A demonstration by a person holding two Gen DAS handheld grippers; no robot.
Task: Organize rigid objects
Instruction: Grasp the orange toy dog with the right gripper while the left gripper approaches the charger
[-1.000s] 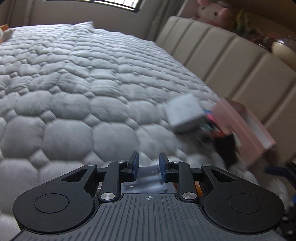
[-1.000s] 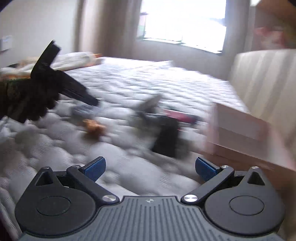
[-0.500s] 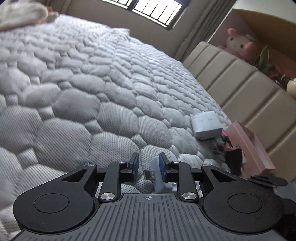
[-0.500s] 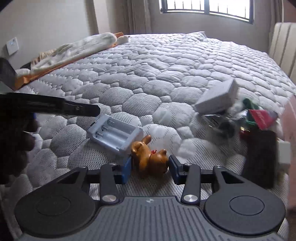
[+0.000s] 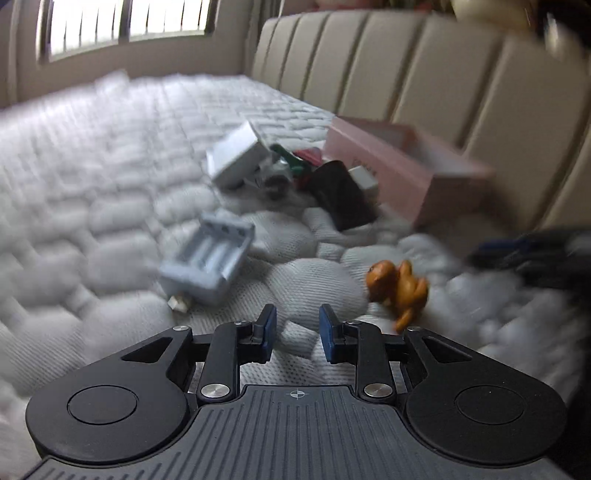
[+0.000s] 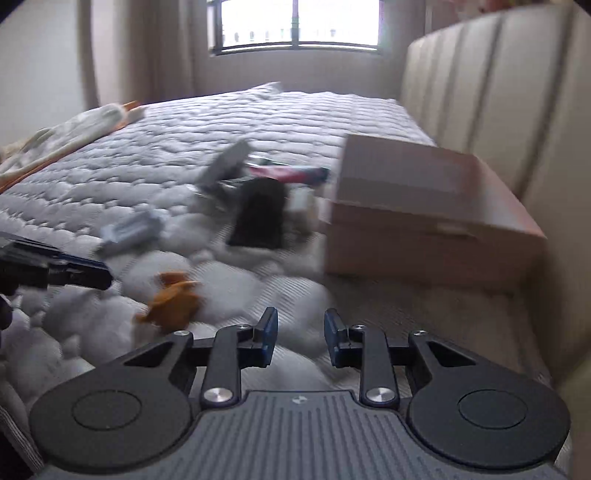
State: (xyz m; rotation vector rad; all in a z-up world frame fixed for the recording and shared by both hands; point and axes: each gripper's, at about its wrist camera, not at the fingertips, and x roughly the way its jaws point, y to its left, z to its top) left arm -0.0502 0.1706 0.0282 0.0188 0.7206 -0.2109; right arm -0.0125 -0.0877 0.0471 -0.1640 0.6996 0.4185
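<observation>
A grey battery charger and a small orange bear figurine lie on the quilted mattress. My left gripper is partly open and empty, between and just short of them. My right gripper is partly open and empty, to the right of the bear; the charger lies further off. A pile with a white box and a black object sits beside an open pink box, also in the right wrist view.
A padded beige headboard runs along the right. A blanket lies at the mattress's far left edge. The left gripper's fingers show at the right wrist view's left edge. A window is behind.
The left gripper let go of the charger and pulled back; it now lies ahead on the mattress. The right gripper backed away from the bear, which stays on the mattress. Both views are blurred by motion.
</observation>
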